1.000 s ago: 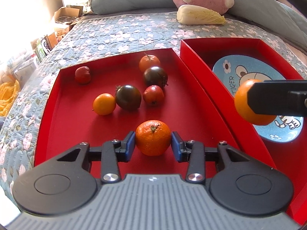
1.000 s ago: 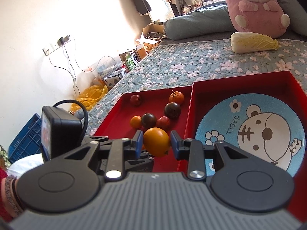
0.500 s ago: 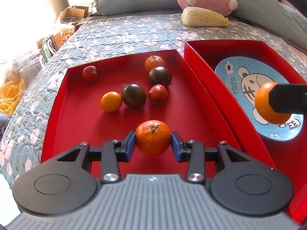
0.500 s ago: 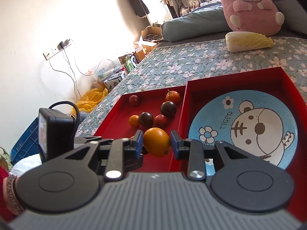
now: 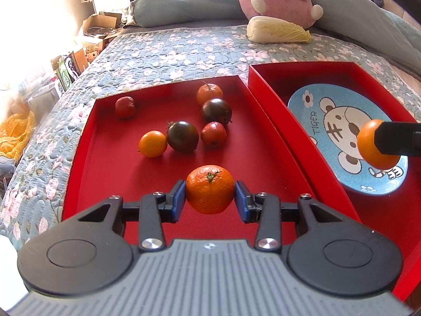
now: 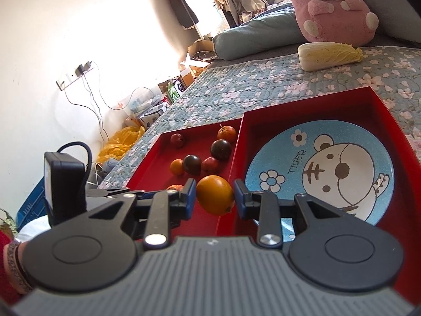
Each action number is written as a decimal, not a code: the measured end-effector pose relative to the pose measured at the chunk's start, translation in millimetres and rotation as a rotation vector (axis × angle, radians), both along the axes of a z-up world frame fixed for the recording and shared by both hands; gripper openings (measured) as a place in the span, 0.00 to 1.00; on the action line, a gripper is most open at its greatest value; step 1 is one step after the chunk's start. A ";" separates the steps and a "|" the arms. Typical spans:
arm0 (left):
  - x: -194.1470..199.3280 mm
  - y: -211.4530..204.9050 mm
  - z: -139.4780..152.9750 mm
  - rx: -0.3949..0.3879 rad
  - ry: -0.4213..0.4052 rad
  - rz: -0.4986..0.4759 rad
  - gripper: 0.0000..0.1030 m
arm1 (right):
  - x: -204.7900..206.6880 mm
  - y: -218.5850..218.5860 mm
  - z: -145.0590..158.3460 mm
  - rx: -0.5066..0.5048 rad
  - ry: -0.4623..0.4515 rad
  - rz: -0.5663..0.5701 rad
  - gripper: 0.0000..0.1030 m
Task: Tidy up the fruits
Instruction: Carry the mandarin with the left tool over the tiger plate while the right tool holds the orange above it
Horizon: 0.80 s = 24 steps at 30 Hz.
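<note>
- At the left side of the bed [image 5: 184,50] lies our left red tray [image 5: 86,142], with six loose fruits in it: a small red one [image 5: 125,107] toward its far left corner, a small orange one [image 5: 153,143] touching a dark tomato [image 5: 182,137], a red tomato [image 5: 213,134] just beside that, a second dark tomato [image 5: 216,110], and a stemmed tangerine [image 5: 209,94] near the far right corner
- Our left gripper [image 5: 210,196] pinches a mandarin [image 5: 210,189] between its blue pads, over the near middle of this tray; we cannot tell whether the fruit is off the tray floor
- The pads meet the mandarin at its widest part, so we judge the hold fair, but a round, soft-skinned fruit could roll out if we tilt or jolt the gripper
- The wall [image 5: 265,121] between the two trays stands up; carrying low across it could knock the fruit loose
- To the right, our right gripper [image 6: 214,194] is closed on a smooth orange fruit [image 6: 215,194]; from the left view this fruit hangs above the blue tiger plate [image 5: 323,131] in the right red tray [image 5: 302,71]
- Letting go from that height could make it bounce or roll off the plate into the tray, since the plate looks shallow
- If we bring both grippers over the plate together, they may collide
</note>
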<state>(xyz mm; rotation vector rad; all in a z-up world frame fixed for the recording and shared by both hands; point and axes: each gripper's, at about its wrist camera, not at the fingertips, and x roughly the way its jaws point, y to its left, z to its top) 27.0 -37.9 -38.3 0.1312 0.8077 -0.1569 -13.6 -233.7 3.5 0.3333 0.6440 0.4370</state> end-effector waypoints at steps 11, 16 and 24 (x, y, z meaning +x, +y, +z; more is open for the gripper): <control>-9.3 -2.9 15.1 -0.016 -0.024 -0.013 0.44 | -2.9 -23.7 -3.0 0.001 -0.003 -0.050 0.34; -12.0 -6.0 23.8 -0.033 -0.038 -0.023 0.44 | -3.7 -44.0 -9.7 -0.016 0.006 -0.102 0.34; -14.8 -19.7 39.6 -0.070 -0.055 -0.057 0.44 | -5.7 -65.6 -21.7 -0.071 0.015 -0.173 0.34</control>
